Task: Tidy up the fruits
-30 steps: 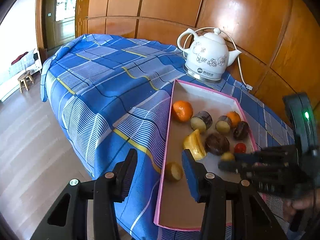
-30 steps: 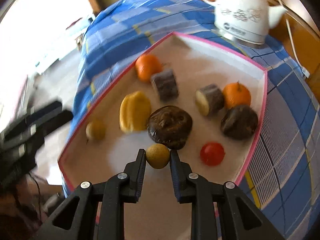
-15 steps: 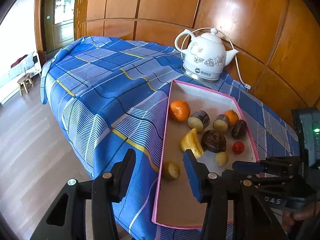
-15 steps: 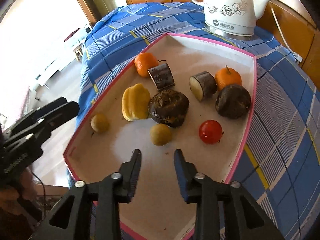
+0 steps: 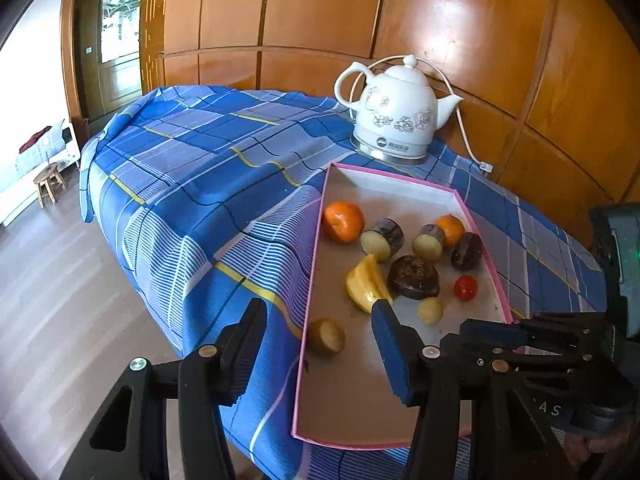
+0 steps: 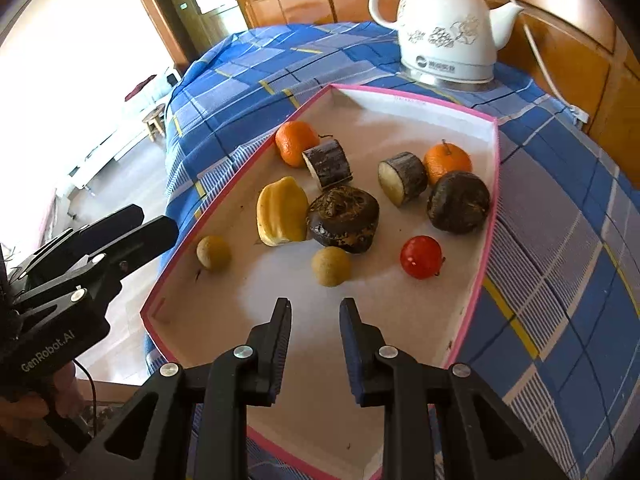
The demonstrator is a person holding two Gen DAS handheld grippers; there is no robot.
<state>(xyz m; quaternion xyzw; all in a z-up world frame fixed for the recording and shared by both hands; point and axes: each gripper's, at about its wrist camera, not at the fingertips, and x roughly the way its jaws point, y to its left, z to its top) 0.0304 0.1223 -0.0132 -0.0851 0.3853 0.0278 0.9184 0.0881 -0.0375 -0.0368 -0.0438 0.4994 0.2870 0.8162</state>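
Observation:
A pink-rimmed tray (image 6: 490, 216) (image 5: 310, 280) on the blue checked table holds several fruits. A small tan round fruit (image 6: 331, 266) (image 5: 429, 310) lies by a dark brown one (image 6: 343, 217). A second tan fruit (image 6: 213, 253) (image 5: 326, 336) lies near the tray's left rim. A yellow fruit (image 6: 281, 212), two oranges (image 6: 296, 142), two cut pieces (image 6: 402, 178) and a red tomato (image 6: 421, 257) are there too. My right gripper (image 6: 314, 320) is open and empty, just short of the tan fruit. My left gripper (image 5: 318, 322) is open and empty above the tray's left rim.
A white electric kettle (image 6: 442, 24) (image 5: 394, 114) with its cord stands behind the tray, against the wooden wall panels (image 5: 440, 12). The table edge drops to a wooden floor (image 5: 52, 300) on the left. A small stool (image 5: 49, 182) stands far left.
My right gripper has opened, left the small tan fruit in the tray by the dark brown one, and drawn back. My left gripper has pulled back a little.

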